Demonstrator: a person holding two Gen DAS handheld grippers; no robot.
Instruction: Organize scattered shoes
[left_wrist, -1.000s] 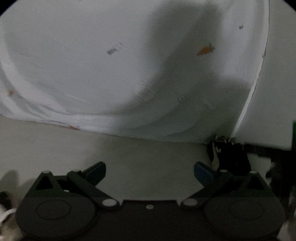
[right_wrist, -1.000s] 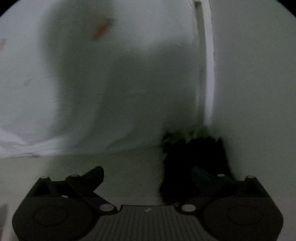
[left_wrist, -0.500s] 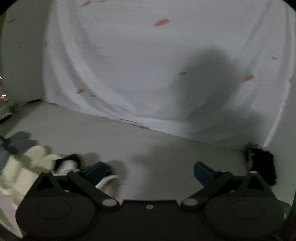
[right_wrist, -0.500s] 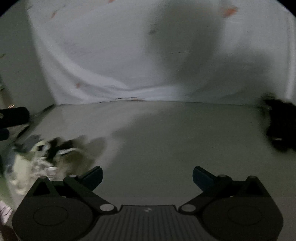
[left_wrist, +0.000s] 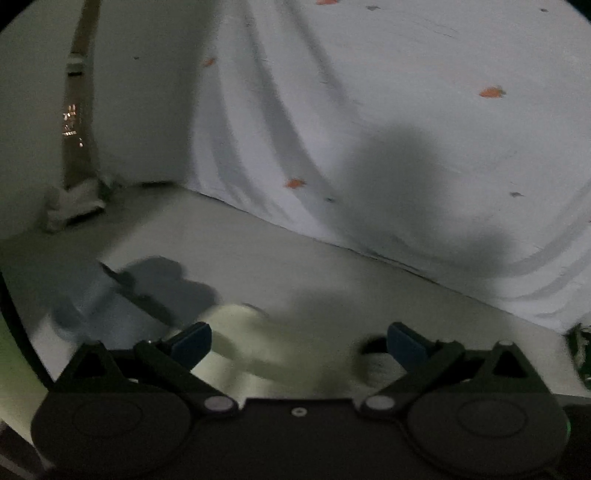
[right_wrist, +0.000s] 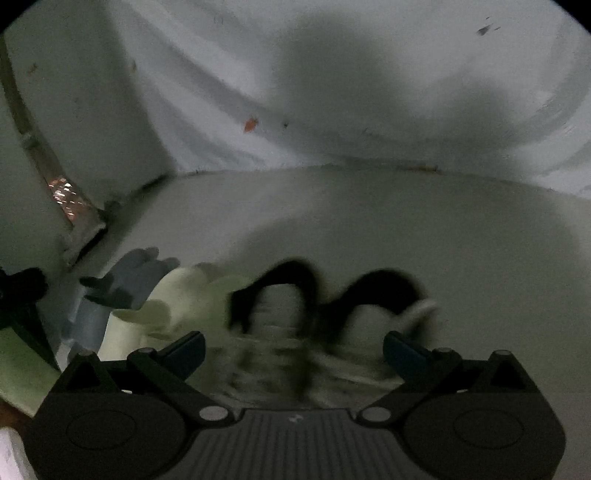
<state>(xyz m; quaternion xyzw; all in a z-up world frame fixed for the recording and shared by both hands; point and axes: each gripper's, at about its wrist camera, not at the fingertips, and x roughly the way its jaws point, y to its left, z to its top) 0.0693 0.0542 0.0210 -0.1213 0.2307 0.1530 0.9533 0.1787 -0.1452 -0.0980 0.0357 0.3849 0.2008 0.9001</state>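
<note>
Left wrist view: the left tongs (left_wrist: 298, 338) are released above the floor (left_wrist: 295, 258); one blurred pale shoe (left_wrist: 251, 347) lies between the jaws, partly hidden.

Right wrist view: the right tongs (right_wrist: 293, 347) are released over one blurred black-trimmed shoe (right_wrist: 295, 306). Floor beyond is open up to the white sheet (right_wrist: 332, 92).

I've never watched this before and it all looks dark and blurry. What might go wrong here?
The shoes ahead of the open right gripper lie bunched together and are smeared by motion, so its jaws could catch two at once or miss. The left gripper, also open, is over a pale slipper and might nudge it aside.
</note>
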